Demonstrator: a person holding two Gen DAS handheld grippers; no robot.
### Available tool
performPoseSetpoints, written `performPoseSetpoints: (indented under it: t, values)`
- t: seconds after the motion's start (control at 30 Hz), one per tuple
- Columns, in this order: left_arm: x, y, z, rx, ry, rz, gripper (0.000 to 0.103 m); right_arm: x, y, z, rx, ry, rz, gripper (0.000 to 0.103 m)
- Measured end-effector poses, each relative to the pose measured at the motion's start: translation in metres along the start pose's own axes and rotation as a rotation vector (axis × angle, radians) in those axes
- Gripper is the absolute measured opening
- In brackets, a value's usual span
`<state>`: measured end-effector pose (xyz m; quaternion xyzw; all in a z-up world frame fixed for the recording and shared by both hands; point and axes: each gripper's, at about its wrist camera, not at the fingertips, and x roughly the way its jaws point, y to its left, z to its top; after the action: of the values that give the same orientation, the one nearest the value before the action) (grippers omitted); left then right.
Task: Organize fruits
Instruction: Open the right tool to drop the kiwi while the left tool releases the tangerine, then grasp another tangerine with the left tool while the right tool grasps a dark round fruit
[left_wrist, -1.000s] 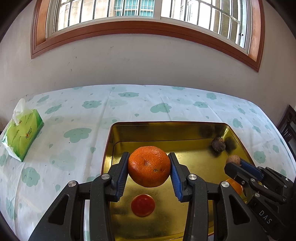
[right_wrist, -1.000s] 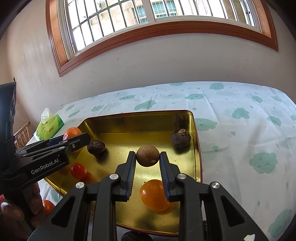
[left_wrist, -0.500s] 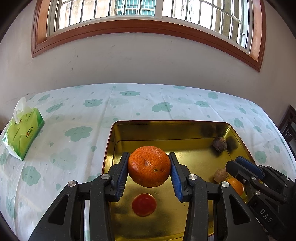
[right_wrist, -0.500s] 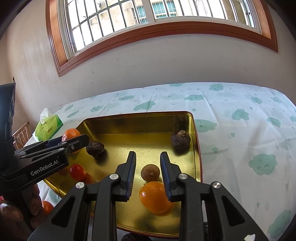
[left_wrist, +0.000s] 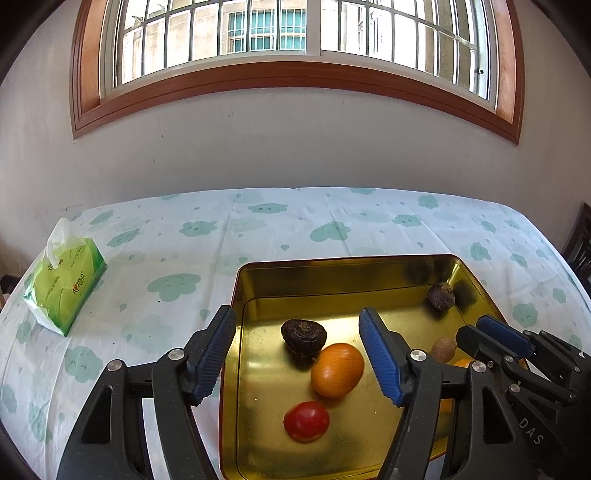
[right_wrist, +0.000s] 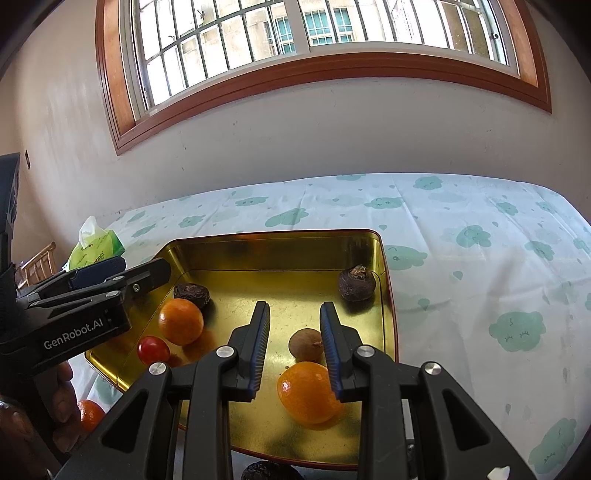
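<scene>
- Left tongs (left_wrist: 297, 356) were opening, nothing between the pads; the mandarin (left_wrist: 337, 370) lay loose on the tray floor at centre of the left wrist frame, touching a dark wrinkled fruit (left_wrist: 303, 335) above it, with a cherry tomato (left_wrist: 306, 421) just below.
- Right tongs (right_wrist: 294, 343) stood nearly shut and empty, low in the right wrist frame; a brown round fruit (right_wrist: 306, 345) and a second orange fruit (right_wrist: 308, 392) sat in the tray beneath, ungripped.
- Gold tray (right_wrist: 273, 236) rested on the cloud-print table (right_wrist: 480, 266); another dark fruit (right_wrist: 357, 283) sat in its upper right corner.
- Step in hand looked like release into the tray.
- Another orange fruit (right_wrist: 88, 415) lay outside the tray at lower left; the next move likely calls for reaching it with spread tongs.
</scene>
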<state>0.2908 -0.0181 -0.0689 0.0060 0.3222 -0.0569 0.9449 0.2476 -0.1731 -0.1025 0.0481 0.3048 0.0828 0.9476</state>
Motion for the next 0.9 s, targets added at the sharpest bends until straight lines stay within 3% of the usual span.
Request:
performPoseSetpoints:
  t: [0.53, 0.9]
  values:
    - [-0.051, -0.005, -0.003, 0.001, -0.021, 0.015, 0.069, -0.075, -0.011, -0.01, 0.034, -0.074, 0.013, 0.034]
    - [-0.101, 0.027, -0.056, -0.055, -0.036, 0.042, 0.07, -0.109, -0.024, -0.061, 0.031, 0.008, 0.009, 0.044]
